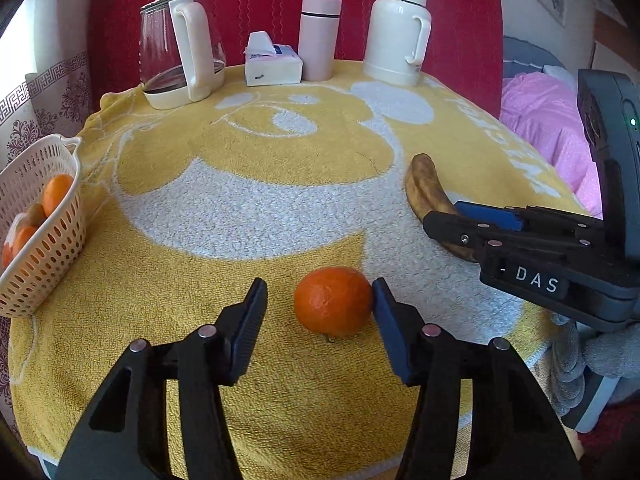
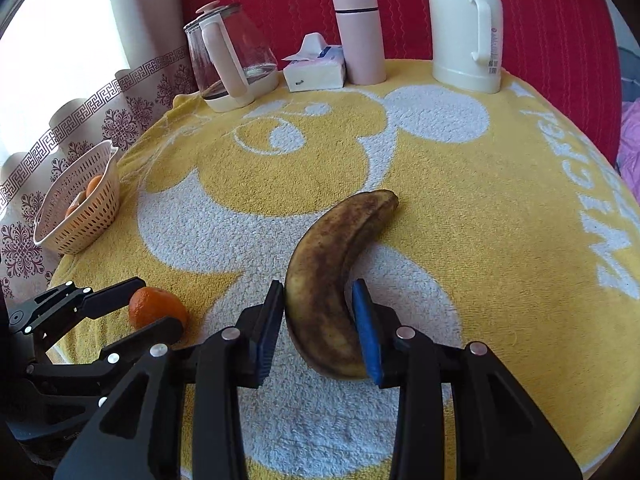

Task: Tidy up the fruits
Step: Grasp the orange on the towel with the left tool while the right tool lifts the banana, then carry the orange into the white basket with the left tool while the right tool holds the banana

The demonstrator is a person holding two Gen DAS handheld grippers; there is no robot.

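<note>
Towel (image 1: pixel 240 280) in yellow and white covers the counter in the left wrist view. Along the far edge stand a glass kettle (image 1: pixel 180 52), a tissue pack (image 1: pixel 272 64), a pink flask (image 1: pixel 319 38) and a white thermos (image 1: pixel 398 32), all well apart from the fruit. The left gripper (image 1: pixel 320 312) has its jaws apart around an orange (image 1: pixel 333 302); the right pad touches the fruit, the left pad stands clear of it. A perforated basket (image 1: pixel 40 256) at the left edge holds more oranges, partly cut off by the frame. At right, the right gripper (image 1: pixel 456 220) covers the near end of a browned banana (image 1: pixel 424 188), so its hold is hard to read from here. A pink bed cover shows beyond the counter.

In the right wrist view, the right gripper (image 2: pixel 318 320) has its jaws either side of the banana (image 2: pixel 336 280), which lies on the towel (image 2: pixel 480 200); the left pad touches the peel and the right pad sits just beside it or against it, I cannot tell which. The left gripper (image 2: pixel 148 312) shows at lower left with the orange (image 2: pixel 156 310) between its fingers, one finger hiding the fruit's near side. The basket (image 2: pixel 80 208) sits at the far left; its contents are small and mostly hidden by the wall.
</note>
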